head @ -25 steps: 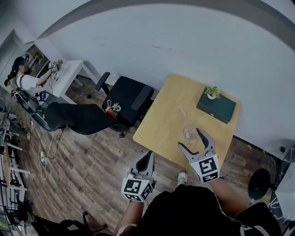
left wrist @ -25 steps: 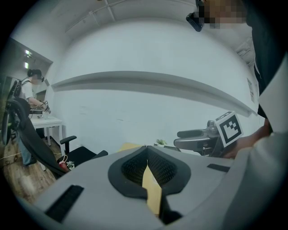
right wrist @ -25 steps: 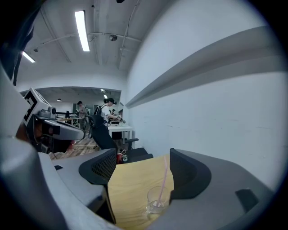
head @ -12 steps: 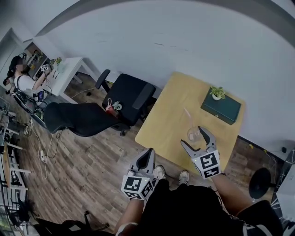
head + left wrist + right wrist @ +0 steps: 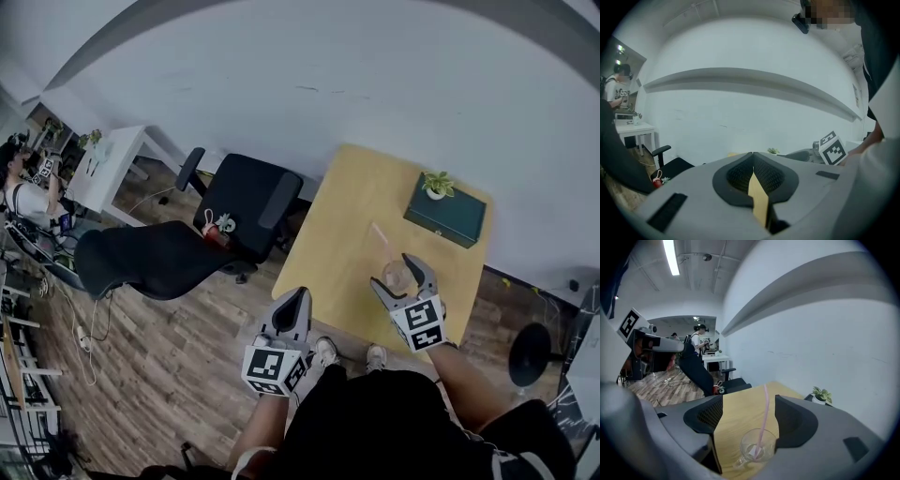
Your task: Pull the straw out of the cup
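A clear glass cup (image 5: 396, 277) with a pink straw (image 5: 382, 246) leaning in it stands near the front edge of the yellow table (image 5: 347, 225). My right gripper (image 5: 396, 273) is at the cup, and its jaws are closing with the cup (image 5: 754, 448) between them; the pads do not press on it. The straw (image 5: 764, 413) rises up through the gap of the right gripper (image 5: 749, 401). My left gripper (image 5: 294, 302) hangs shut off the table's left front corner, with nothing in it. In the left gripper view its jaws (image 5: 753, 157) meet at the tip.
A dark green box (image 5: 444, 214) with a small potted plant (image 5: 433, 185) sits at the table's far right. A black office chair (image 5: 246, 199) stands left of the table on the wood floor. A person works at a white desk (image 5: 103, 159) far left.
My right gripper has come down and forward until the cup sits between its jaws. The left gripper has drifted a little forward beside the table corner.
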Demonstrator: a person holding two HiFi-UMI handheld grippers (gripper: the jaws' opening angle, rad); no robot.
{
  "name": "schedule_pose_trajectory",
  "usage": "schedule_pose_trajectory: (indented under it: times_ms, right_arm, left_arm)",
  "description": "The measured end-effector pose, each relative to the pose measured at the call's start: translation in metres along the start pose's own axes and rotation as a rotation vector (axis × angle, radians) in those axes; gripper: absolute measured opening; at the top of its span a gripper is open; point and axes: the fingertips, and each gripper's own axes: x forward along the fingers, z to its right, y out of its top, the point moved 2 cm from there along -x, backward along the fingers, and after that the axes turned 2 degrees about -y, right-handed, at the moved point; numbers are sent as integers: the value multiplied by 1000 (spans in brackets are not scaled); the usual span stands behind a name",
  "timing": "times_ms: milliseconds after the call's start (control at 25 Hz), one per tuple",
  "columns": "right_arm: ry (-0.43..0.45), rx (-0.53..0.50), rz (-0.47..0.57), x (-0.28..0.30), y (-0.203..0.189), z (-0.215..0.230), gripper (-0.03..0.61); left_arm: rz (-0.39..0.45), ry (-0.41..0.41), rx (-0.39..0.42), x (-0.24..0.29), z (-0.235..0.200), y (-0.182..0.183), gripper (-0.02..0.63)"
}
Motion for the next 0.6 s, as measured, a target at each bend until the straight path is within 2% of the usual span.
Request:
schedule_pose_trajectory:
  times_ms: [320,440,600]
  right_arm:
    - [-13,33,-114,27,-34,12,333]
    - [-5,77,-138,35,-42,14,331]
    - [-25,77,-168,46,-49,19,314]
  left_arm:
    - [-22,-25,-18,18,-11,-4,18]
    - [-22,-33,-19,23,-13,-2,18]
    - [-21,-36,-21,29,-17,0,18]
